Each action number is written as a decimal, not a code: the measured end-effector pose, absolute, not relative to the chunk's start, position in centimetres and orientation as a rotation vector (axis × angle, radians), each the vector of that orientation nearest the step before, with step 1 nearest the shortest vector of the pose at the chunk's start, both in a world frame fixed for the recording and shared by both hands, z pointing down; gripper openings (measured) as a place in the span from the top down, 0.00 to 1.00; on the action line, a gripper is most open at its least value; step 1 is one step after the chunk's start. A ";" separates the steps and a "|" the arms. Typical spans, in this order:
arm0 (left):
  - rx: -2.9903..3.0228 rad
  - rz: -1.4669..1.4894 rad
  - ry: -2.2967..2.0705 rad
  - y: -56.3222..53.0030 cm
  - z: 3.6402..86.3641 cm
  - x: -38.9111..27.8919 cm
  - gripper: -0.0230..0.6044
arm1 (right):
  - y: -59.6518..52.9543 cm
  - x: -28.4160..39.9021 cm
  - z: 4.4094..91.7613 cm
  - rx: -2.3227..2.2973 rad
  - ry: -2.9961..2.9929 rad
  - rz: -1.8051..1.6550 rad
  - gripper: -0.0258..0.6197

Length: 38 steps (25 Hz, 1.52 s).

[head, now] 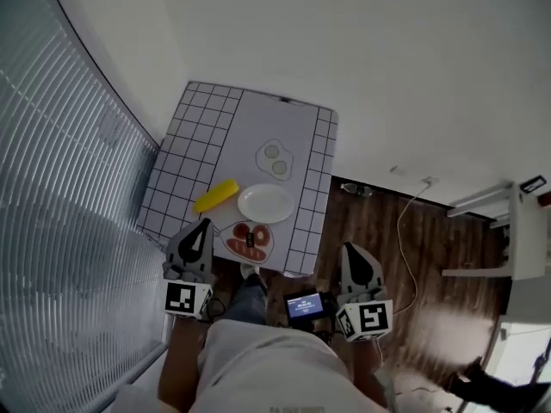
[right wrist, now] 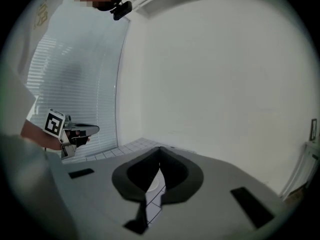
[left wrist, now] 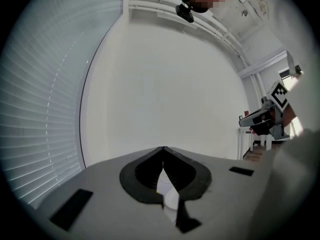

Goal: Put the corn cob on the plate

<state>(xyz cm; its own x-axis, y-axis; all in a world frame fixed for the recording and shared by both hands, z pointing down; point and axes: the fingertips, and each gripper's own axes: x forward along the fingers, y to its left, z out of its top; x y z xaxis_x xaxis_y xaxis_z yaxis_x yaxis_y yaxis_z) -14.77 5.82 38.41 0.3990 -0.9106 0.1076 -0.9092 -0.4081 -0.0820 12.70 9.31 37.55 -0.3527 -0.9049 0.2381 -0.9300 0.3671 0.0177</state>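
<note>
Head view: we see the yellow, cylindrical corn cob [head: 216, 195] by the tiled tabletop's [head: 194, 136] left edge, just beside the smooth round plate [head: 266, 203]. Left gripper [head: 204, 224] and right gripper [head: 348, 249] are closed, empty.

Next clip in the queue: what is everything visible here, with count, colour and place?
yellow corn cob: one, yellow, on the table's left part, just left of the white plate.
round white plate: one, white, empty, mid-table.
toy fried egg with two yolks: one, white and pale yellow, beyond the plate.
dish of reddish pieces: one, at the near table edge.
table with grid-lined cloth: one, white with dark lines, against the wall.
slatted blinds: pale, at the view's left.
white cable: one, on the wooden floor.
small screen device: one, dark, lit blue, between the tools.
left tool: grey, shut, empty.
right tool: grey, shut, empty.
</note>
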 end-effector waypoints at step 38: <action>-2.877 -1.411 1.104 -4.0 62.8 -17.8 0.48 | -2.2 -1.3 47.2 0.940 -2.488 0.289 0.95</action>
